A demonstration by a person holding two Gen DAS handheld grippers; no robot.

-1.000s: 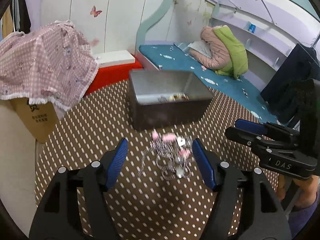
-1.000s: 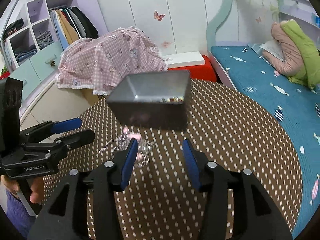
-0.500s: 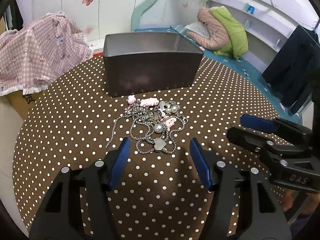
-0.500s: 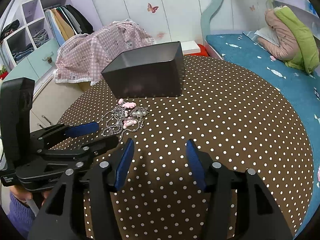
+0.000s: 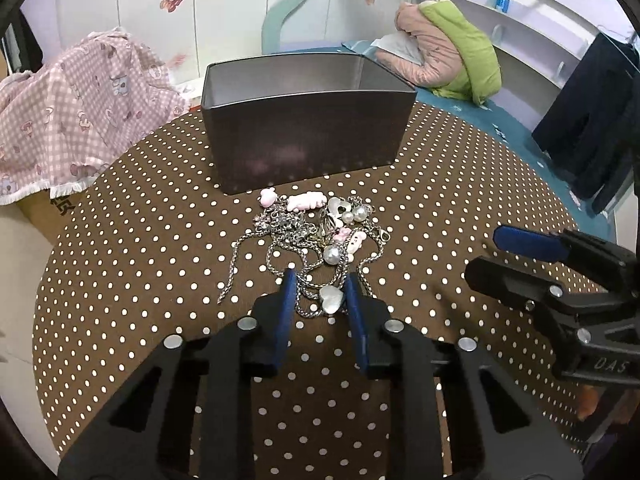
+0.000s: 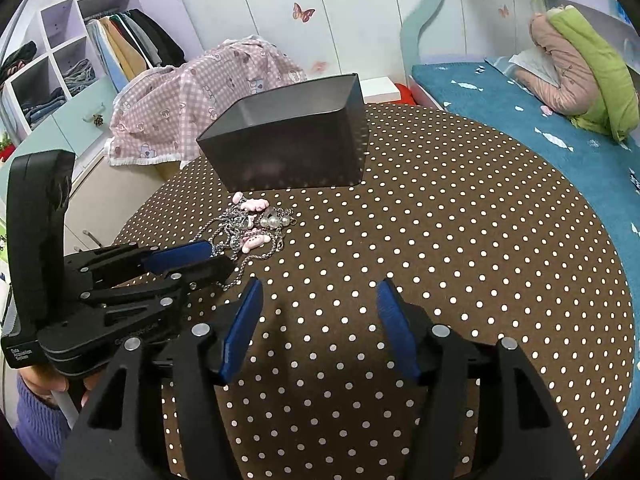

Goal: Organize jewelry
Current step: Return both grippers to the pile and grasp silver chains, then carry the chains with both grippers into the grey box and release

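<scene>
Where the tangled jewelry is lying on the polka-dot tablecloth, just in front of the dark metal box, the left gripper is narrowing its fingers around a heart pendant and the near chain loops; whether they are actually pinching is hard to tell. The right gripper is hovering spread wide, beside the pile. The box's interior is sitting out of sight.

A child's bedroom in a home, pastel walls with butterfly stickers, a bed with a teal fish-print cover, open cubby shelves of folded clothes, hanging garments, a round table under a brown polka-dot cloth
</scene>
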